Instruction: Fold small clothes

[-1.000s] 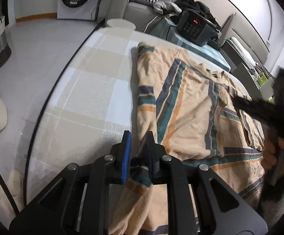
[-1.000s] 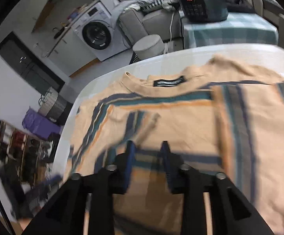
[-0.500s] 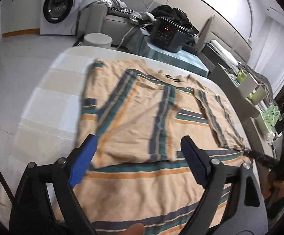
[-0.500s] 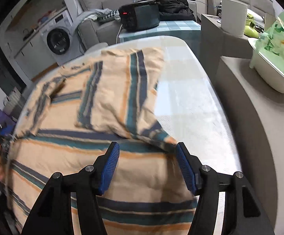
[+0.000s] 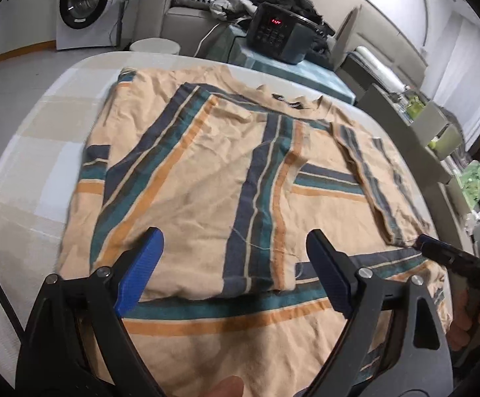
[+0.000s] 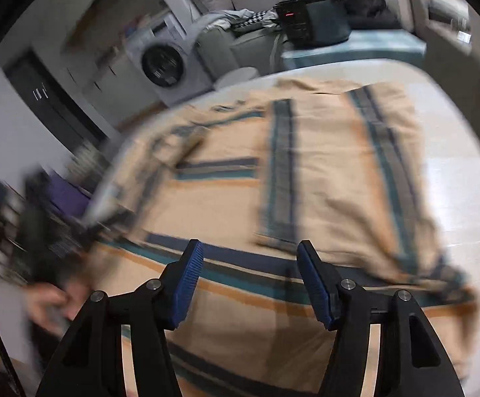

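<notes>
Our striped shirt (image 5: 206, 178) lies flat on the counter (image 5: 41, 139), both sides folded in. It looks light, soft and limp, so we judge the hem corners the best hold. Left gripper (image 5: 236, 271) and right gripper (image 6: 249, 281) hover with fingers spread, pinching nothing

Striped shirt (image 5: 213, 172): soft knit cloth, matt, creased, loose thread on fold. Table (image 5: 41, 152): checked cloth cover, matt, smooth. Left gripper (image 5: 233, 264): black matt plastic arms, blue ribbed pads, shiny metal screws. Right gripper (image 6: 249, 278): same build. Washing machine (image 5: 84, 3): glossy white casing.
</notes>
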